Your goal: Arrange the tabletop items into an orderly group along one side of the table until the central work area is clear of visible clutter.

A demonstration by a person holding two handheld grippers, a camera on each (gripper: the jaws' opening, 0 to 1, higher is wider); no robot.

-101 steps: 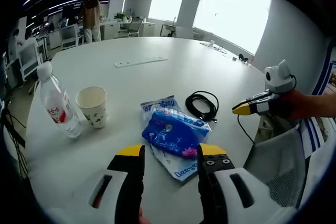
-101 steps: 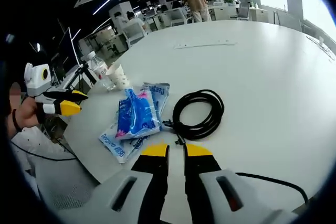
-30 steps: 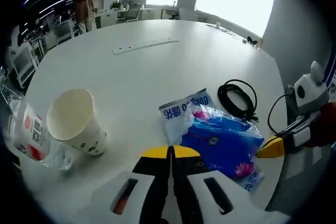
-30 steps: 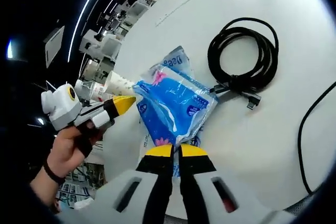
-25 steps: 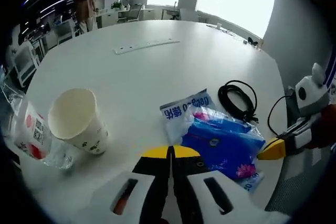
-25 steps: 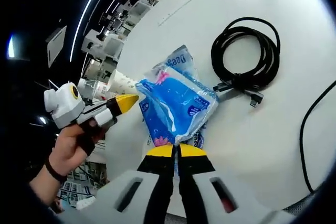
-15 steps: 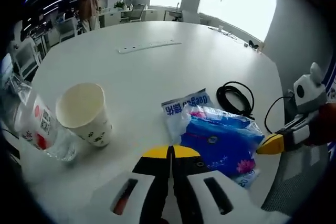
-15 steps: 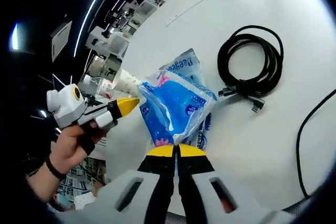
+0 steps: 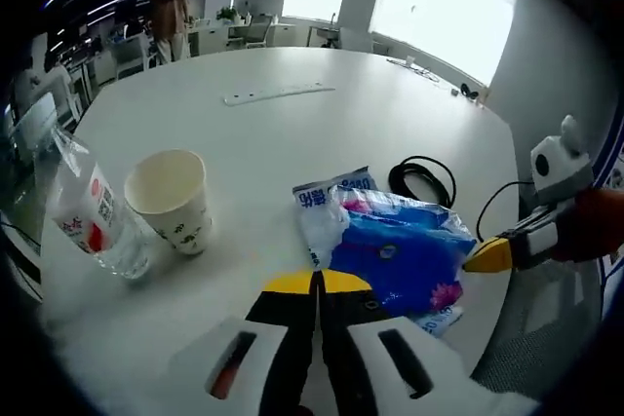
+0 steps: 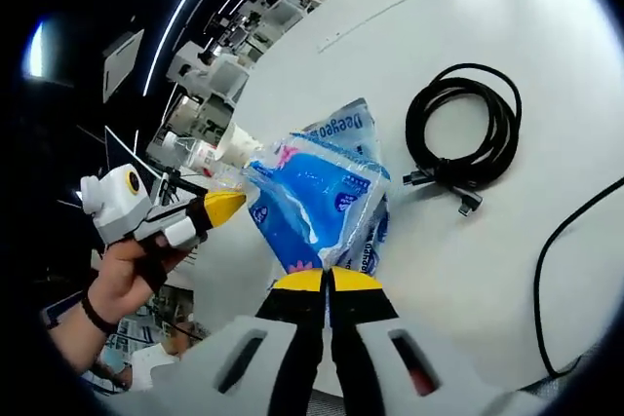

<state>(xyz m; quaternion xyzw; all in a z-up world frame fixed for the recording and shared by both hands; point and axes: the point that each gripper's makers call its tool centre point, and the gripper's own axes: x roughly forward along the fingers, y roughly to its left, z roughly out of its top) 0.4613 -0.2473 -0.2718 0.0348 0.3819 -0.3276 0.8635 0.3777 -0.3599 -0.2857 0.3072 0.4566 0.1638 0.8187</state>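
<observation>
Right tongs (image 10: pixel 327 283) clamped on blue packet (image 10: pixel 317 204) edge, packet raised off counter (image 10: pixel 546 94) for moving aside. Left tongs (image 9: pixel 317 284) closed, empty; cup (image 9: pixel 172 197), bottle (image 9: pixel 93 216) ahead-left.

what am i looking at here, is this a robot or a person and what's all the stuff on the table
It is a person, not a robot. Each hand holds a two-jaw gripper with a fisheye camera on it, so each picture looks forward along one gripper's yellow-tipped jaws.

In the left gripper view, the left gripper is shut with nothing visibly between its jaws. On the white round table stand a paper cup and a plastic water bottle, with a coiled black cable farther right.

In the right gripper view, the right gripper looks shut on the edge of a blue plastic packet. A flatter packet lies under it.
</observation>
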